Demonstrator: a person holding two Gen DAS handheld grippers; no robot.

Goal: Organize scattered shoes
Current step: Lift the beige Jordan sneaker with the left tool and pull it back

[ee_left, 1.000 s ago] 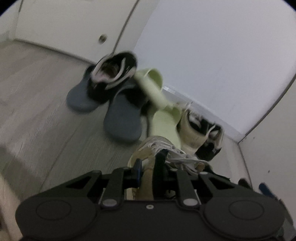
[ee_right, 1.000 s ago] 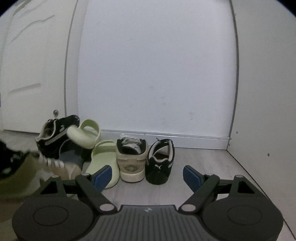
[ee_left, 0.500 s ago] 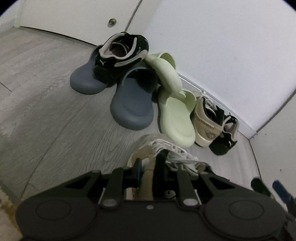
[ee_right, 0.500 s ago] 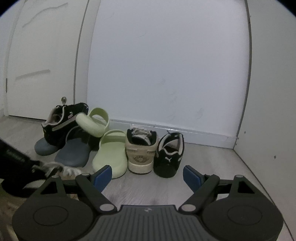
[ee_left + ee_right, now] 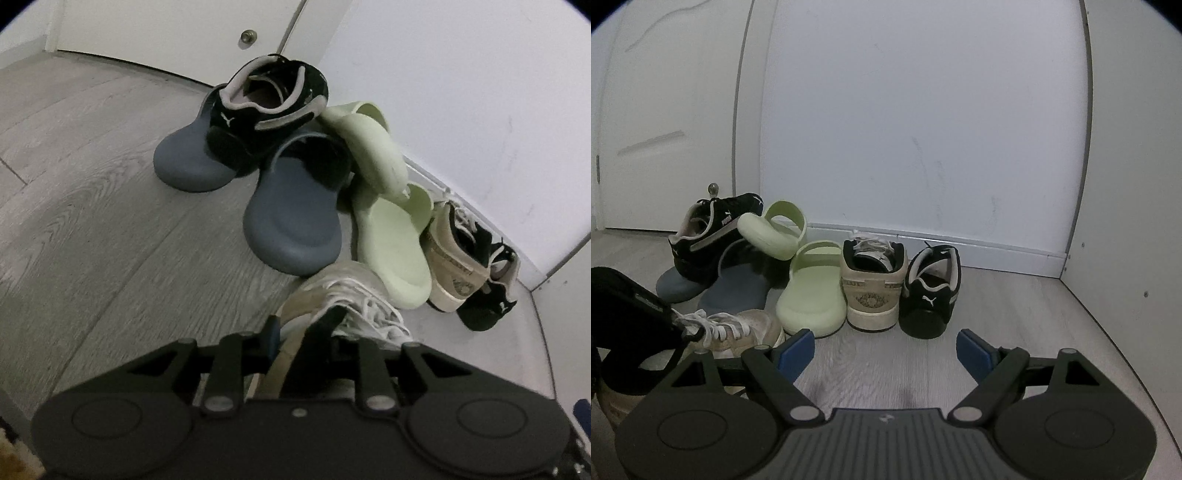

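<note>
My left gripper point(image 5: 295, 325) is shut on a beige sneaker point(image 5: 343, 295) with white laces, held low over the floor in front of the pile. The same beige sneaker point(image 5: 738, 328) appears at the lower left of the right wrist view. Against the wall stand a green slide point(image 5: 812, 295), the matching beige sneaker point(image 5: 873, 291) and a black sneaker point(image 5: 932, 291) in a row. A second black sneaker point(image 5: 269, 107) lies on two blue clogs point(image 5: 295, 221), with another green slide point(image 5: 369, 147) leaning on them. My right gripper point(image 5: 884, 350) is open and empty.
A white wall point(image 5: 923, 129) with a baseboard runs behind the shoes. A white door point(image 5: 665, 110) with a doorstop stands at the left, and a white panel point(image 5: 1126, 184) closes the right side. Grey wood floor point(image 5: 92, 184) lies left of the pile.
My left gripper has carried the beige sneaker closer to the pile and lower. The right gripper has edged towards the row of shoes, still open.
</note>
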